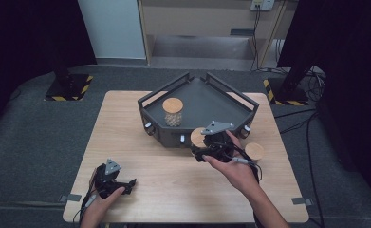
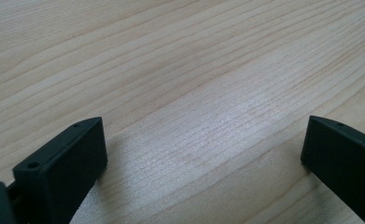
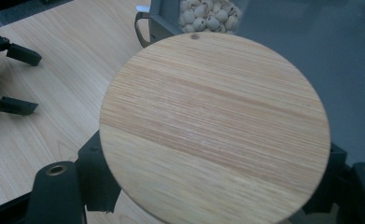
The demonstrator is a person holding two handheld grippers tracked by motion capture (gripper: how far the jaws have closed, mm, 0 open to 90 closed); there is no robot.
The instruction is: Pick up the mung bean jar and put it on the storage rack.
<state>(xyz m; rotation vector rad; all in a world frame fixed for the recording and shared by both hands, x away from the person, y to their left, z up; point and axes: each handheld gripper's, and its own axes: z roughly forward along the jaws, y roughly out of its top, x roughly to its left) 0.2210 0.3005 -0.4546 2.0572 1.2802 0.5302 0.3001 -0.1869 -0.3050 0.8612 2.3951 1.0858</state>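
Holding a jar with a round wooden lid [image 3: 215, 126] in our right gripper [image 1: 210, 145], jaws clamped on its sides under the lid, we are just at the front wall of the dark corner tray [image 1: 207, 102], near the far right part of the counter [image 1: 173, 180]. A second jar [image 1: 172, 112], filled with pale seeds, already stands inside the tray toward its left side, and a third jar [image 1: 254, 151] waits on the counter near the right edge. Our left gripper [image 1: 111, 183] rests near the front left corner with its jaws apart and nothing between them.

We think the risk is the tray wall: if the jar is not lifted high enough, its bottom may hit the wall and tilt in the jaws. The grip is on smooth glass, so a knock could make it slip. Putting it too close to the seed jar could also push that one.
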